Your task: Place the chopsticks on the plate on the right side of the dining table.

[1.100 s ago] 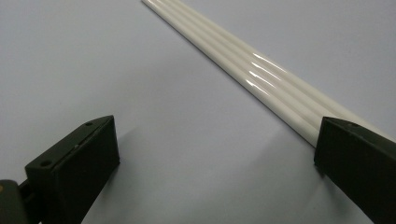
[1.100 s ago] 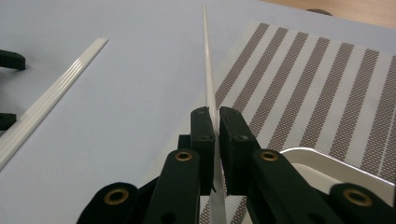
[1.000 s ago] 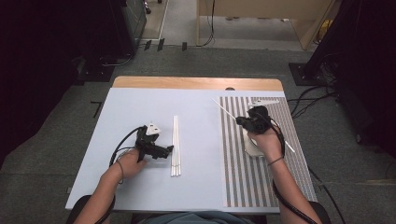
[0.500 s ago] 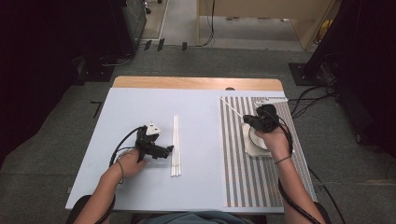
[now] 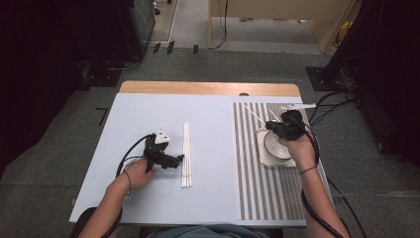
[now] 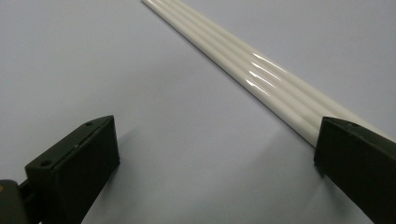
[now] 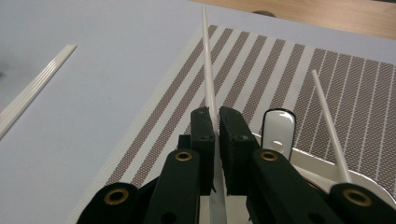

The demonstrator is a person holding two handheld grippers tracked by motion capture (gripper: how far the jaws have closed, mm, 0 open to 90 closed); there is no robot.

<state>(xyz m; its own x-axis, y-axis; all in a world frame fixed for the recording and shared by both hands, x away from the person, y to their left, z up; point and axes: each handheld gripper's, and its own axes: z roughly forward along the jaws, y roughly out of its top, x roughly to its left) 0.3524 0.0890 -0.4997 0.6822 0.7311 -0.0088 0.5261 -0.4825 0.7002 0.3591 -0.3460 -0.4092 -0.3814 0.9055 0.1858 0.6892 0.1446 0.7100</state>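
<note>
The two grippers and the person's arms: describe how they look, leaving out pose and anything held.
Both are black. The left gripper carries a grey three-cornered plate on top, and a black cable loops back from it. Its tongs are flat, black, blocky bars with small screw holes. The right gripper has brass-ringed pivot holes on its black links and a cable trailing past the forearm. The forearms are without sleeves; a thin band circles the right wrist.

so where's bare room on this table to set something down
Widest free patch: the blue top between the white sticks and the striped mat. The far-left corner beyond the left gripper is bare too, as is the mat's near end. It is crowded around the bowl, where the right gripper holds a stick.
</note>
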